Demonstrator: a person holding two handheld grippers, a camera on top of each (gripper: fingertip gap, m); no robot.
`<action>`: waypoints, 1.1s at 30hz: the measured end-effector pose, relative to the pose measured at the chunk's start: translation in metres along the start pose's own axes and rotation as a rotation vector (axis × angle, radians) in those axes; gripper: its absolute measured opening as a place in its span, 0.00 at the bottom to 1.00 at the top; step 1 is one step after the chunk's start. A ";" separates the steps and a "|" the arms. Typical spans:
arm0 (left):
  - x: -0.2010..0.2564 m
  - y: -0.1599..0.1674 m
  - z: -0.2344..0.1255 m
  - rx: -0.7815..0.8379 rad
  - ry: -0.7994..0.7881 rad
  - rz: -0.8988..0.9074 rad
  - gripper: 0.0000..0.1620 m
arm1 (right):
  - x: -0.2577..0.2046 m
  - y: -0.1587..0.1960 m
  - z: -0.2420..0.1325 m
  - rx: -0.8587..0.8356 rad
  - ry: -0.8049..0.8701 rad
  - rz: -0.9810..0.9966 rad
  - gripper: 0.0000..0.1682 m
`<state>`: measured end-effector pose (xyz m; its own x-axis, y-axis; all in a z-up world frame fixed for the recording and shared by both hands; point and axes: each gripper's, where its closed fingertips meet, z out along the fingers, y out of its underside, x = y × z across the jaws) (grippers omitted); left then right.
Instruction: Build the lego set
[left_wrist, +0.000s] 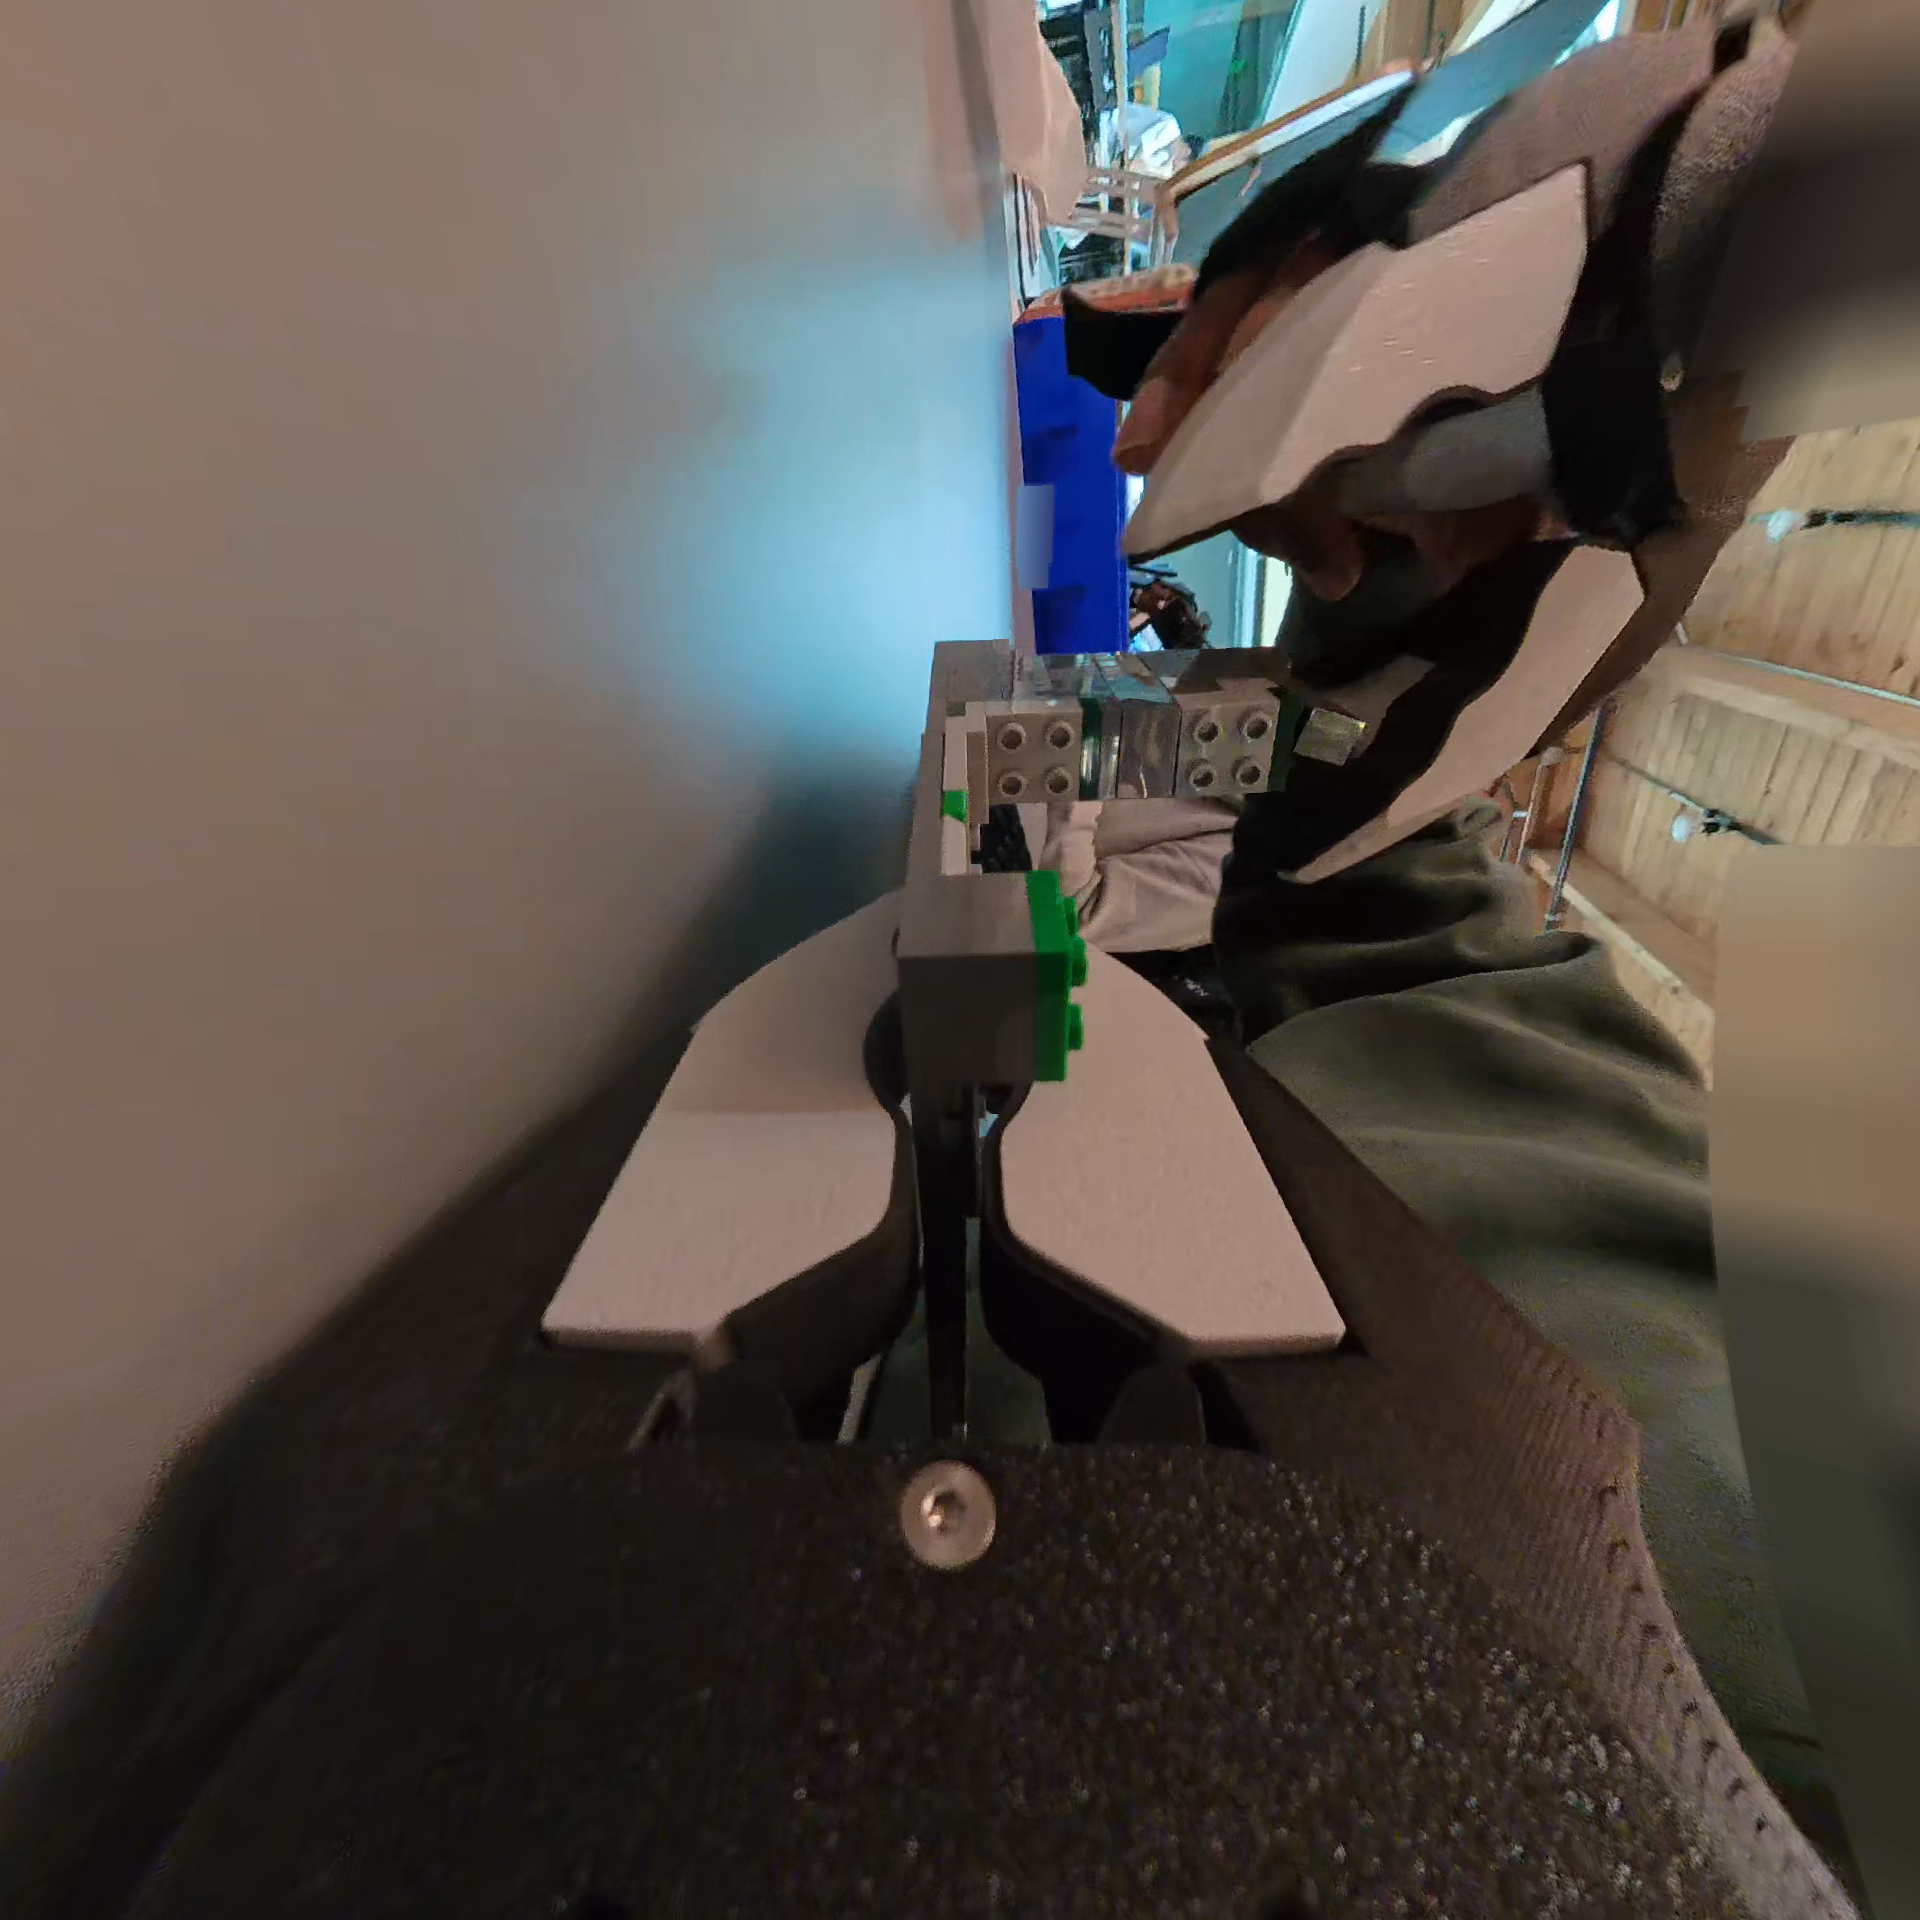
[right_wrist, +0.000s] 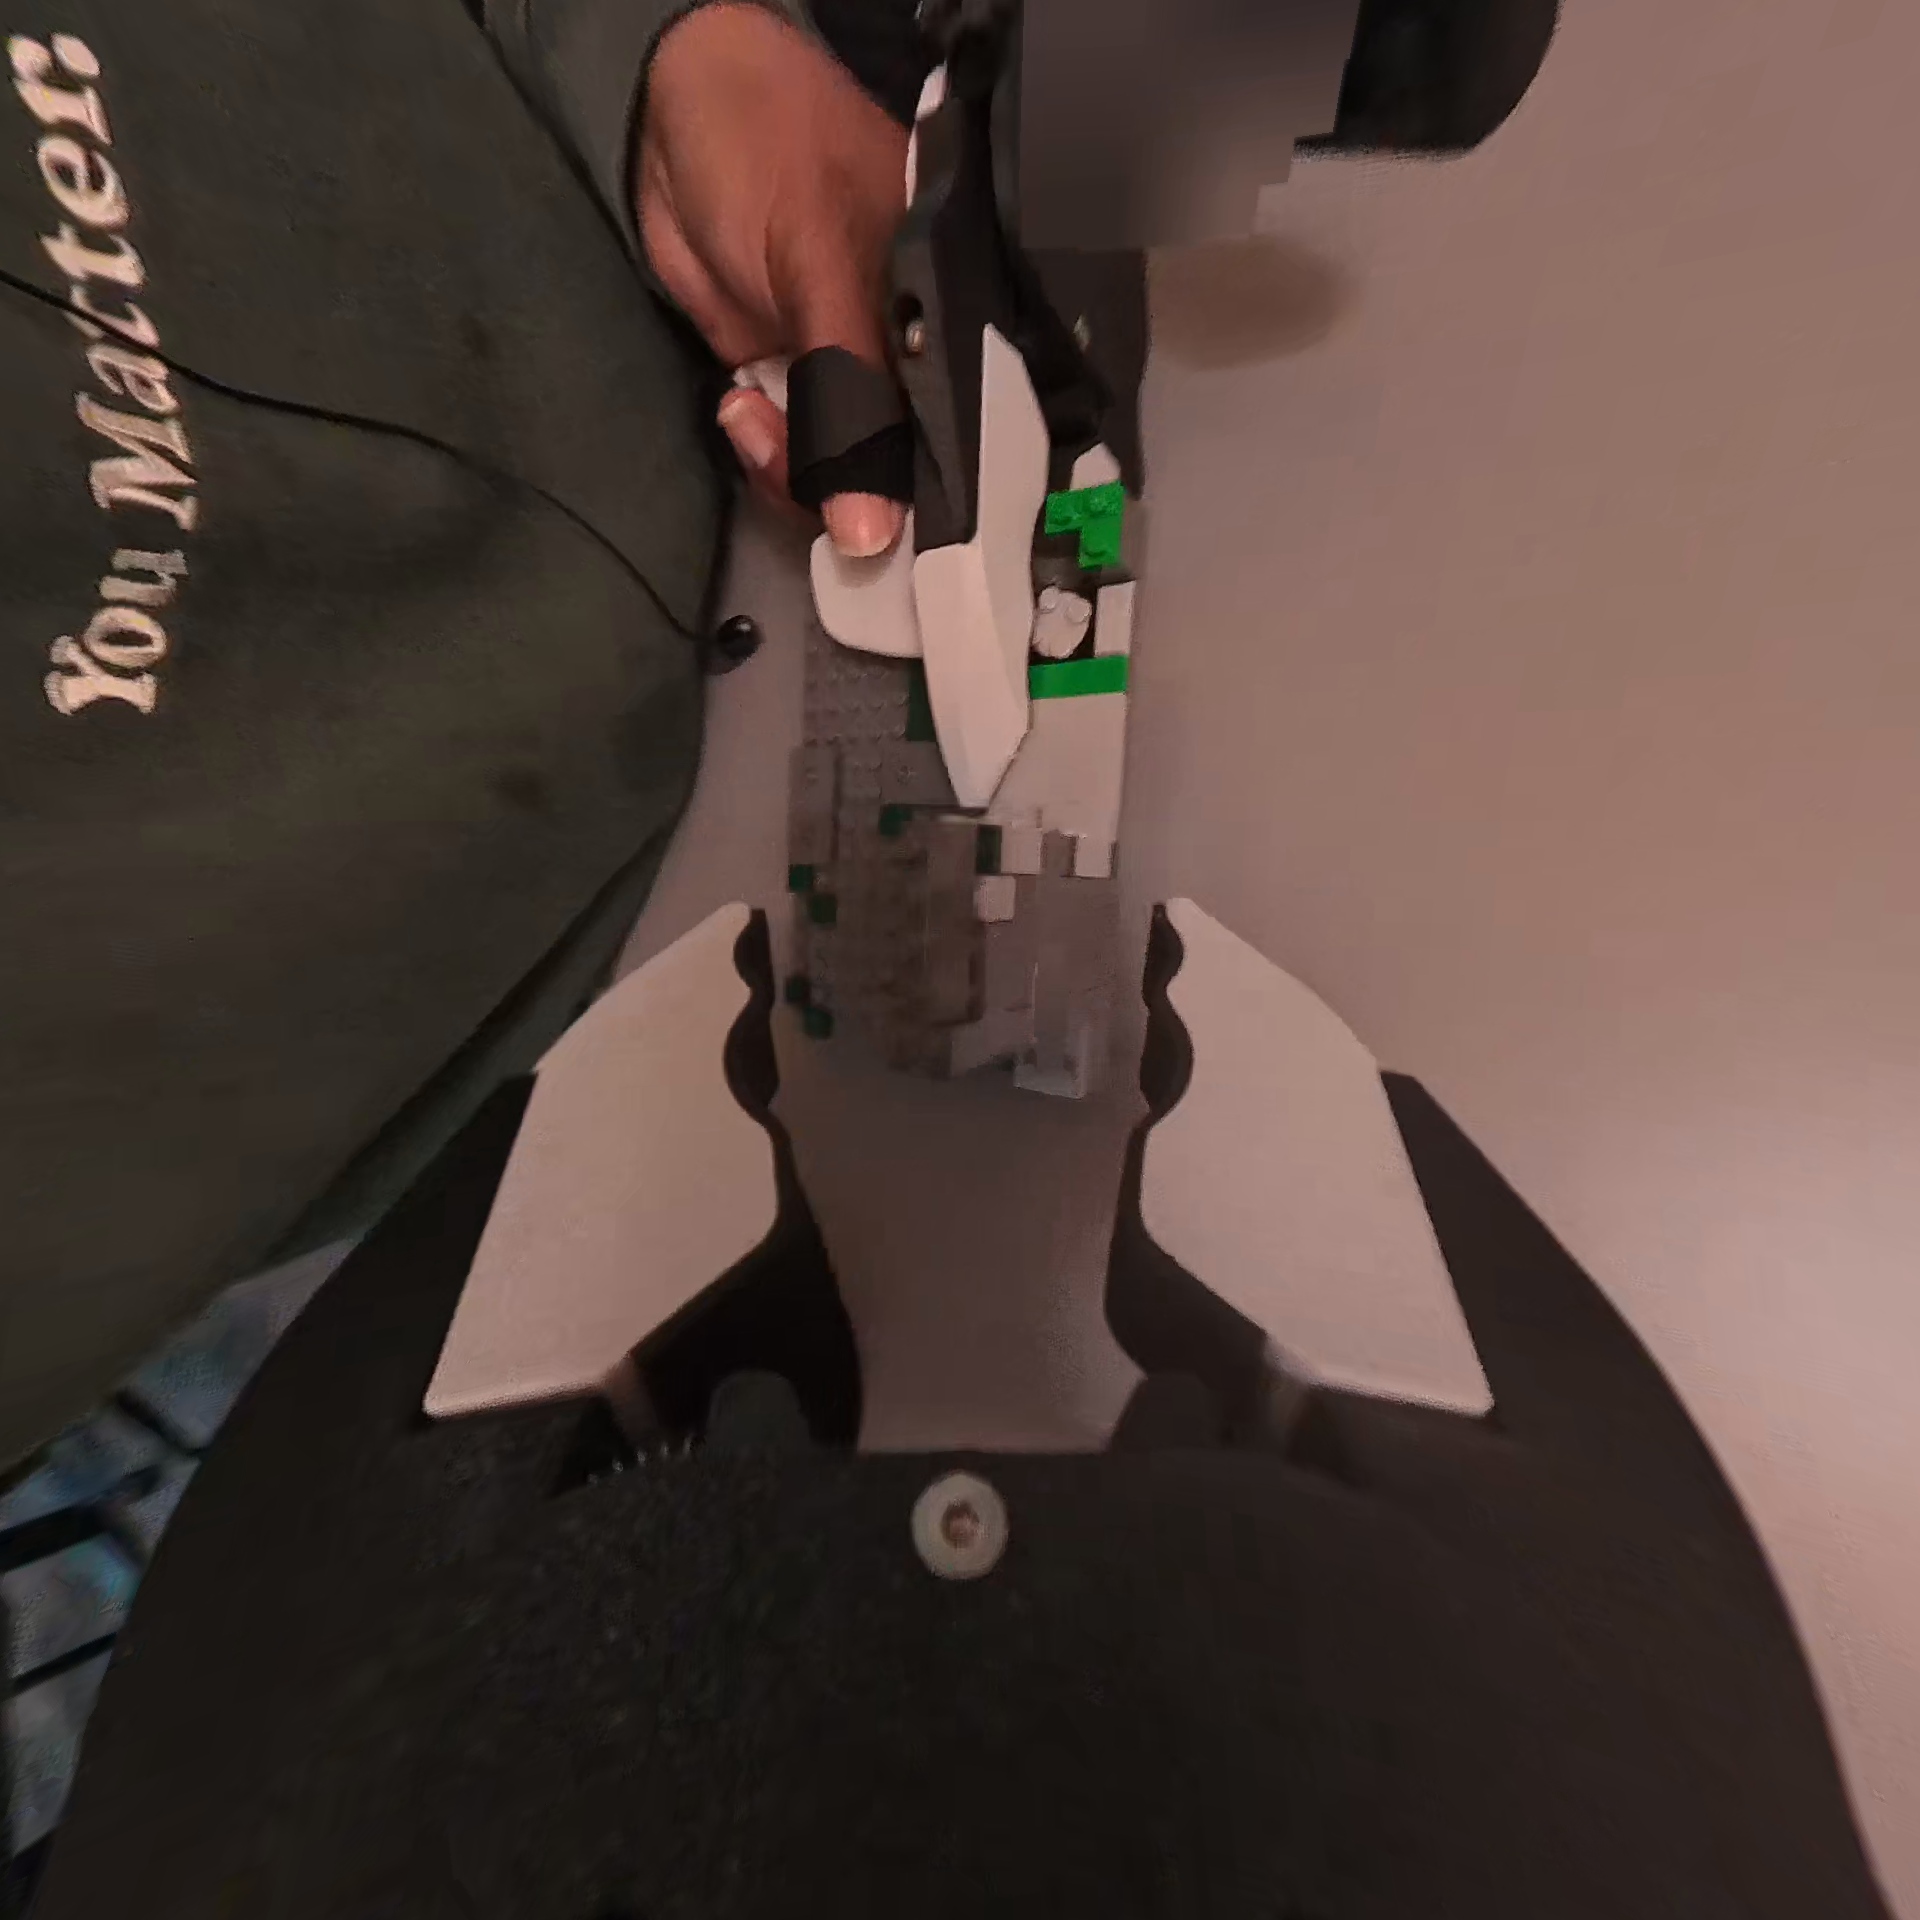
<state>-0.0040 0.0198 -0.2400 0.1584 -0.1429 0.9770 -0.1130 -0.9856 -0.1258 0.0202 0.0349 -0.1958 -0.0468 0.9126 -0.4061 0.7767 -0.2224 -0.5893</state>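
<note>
The left gripper (left_wrist: 971, 1023) has its jaws pinched on the grey end of the lego build (left_wrist: 1049, 821), just by the green plate (left_wrist: 1058, 977), holding it up off the pale worktop (right_wrist: 1507, 831). The right gripper (right_wrist: 961, 914) hangs before the build's far end, jaws spread and empty. To do this well, I'd keep the left clamp steady and bring the right in square. A hand (right_wrist: 779, 208) grips the left tool's handle.

Pale tabletop (left_wrist: 416, 520), blue bin (left_wrist: 1070, 499), wooden wall (left_wrist: 1818, 644)
</note>
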 end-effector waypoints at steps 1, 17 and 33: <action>0.000 0.002 0.001 -0.010 -0.004 0.008 0.04 | -0.003 0.003 0.004 -0.012 -0.040 0.034 0.42; 0.017 0.019 0.003 -0.094 0.011 0.175 0.04 | -0.033 0.014 0.019 -0.155 -0.438 0.233 0.47; 0.034 0.038 -0.009 -0.123 0.069 0.293 0.04 | -0.066 -0.001 0.025 -0.146 -0.562 0.217 0.47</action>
<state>-0.0118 -0.0214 -0.2098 0.0349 -0.4083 0.9122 -0.2621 -0.8845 -0.3859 0.0069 -0.0338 -0.1866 -0.1706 0.5232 -0.8350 0.8818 -0.2971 -0.3663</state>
